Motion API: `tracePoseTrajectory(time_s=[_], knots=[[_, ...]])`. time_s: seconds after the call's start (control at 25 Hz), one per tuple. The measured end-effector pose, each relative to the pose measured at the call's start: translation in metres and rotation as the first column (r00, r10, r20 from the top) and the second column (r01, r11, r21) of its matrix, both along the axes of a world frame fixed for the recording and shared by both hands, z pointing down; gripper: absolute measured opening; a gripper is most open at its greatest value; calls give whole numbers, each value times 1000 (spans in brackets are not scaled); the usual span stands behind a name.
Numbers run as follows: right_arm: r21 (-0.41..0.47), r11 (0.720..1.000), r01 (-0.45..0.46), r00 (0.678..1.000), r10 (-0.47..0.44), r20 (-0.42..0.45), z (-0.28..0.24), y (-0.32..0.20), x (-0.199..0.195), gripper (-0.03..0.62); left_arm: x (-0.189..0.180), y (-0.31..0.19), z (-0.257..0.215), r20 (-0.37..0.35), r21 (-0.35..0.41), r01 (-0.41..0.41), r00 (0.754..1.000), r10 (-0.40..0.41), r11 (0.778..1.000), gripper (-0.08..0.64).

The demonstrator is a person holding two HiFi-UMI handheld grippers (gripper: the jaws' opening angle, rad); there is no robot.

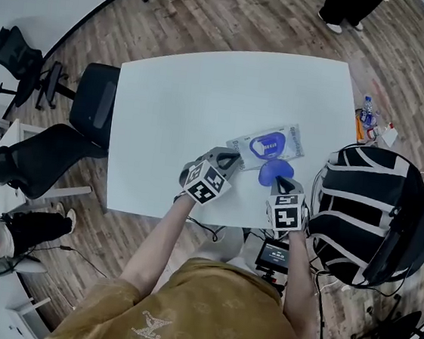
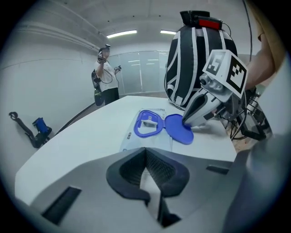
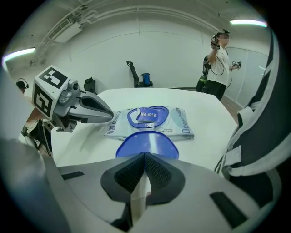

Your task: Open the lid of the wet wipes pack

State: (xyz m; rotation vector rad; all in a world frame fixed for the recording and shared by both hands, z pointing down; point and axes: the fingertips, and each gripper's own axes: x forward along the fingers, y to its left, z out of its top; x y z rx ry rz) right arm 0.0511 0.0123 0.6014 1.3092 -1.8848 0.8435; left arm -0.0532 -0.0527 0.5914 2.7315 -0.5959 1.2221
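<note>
The wet wipes pack [image 1: 293,140] lies flat near the front right of the white table [image 1: 198,95]. Its blue lid [image 1: 275,172] is flipped open toward me, baring the blue-rimmed opening [image 2: 148,124]. My right gripper [image 1: 279,182] is shut on the lid's near edge; in its own view the lid [image 3: 146,144] runs straight into the closed tips [image 3: 144,157]. My left gripper [image 1: 233,160] is shut too, its pointed tip [image 3: 110,117] at the pack's left end [image 3: 119,127]. Nothing shows between its pads [image 2: 145,152].
A black-and-white striped backpack [image 1: 370,213] stands just off the table's right edge, with cables and a small device [image 1: 272,254] below the front edge. Black office chairs [image 1: 54,154] stand to the left. A person [image 3: 219,61] stands beyond the table's far side.
</note>
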Motion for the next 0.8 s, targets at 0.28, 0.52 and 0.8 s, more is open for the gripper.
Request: tracePoseTrajectory(time_s=[0.28, 0.52, 0.8], knots=[[143, 990, -12, 1000, 10, 15, -34, -5, -1, 9, -20, 4, -24, -132, -2, 130, 983, -129, 991, 6], [385, 922, -43, 999, 38, 22, -105, -11, 9, 9, -29, -2, -83, -312, 103, 304, 914, -260, 947, 6], [605, 794, -60, 996, 87, -15, -185, -21, 18, 9, -48, -5, -169, -490, 213, 513, 792, -364, 831, 6]])
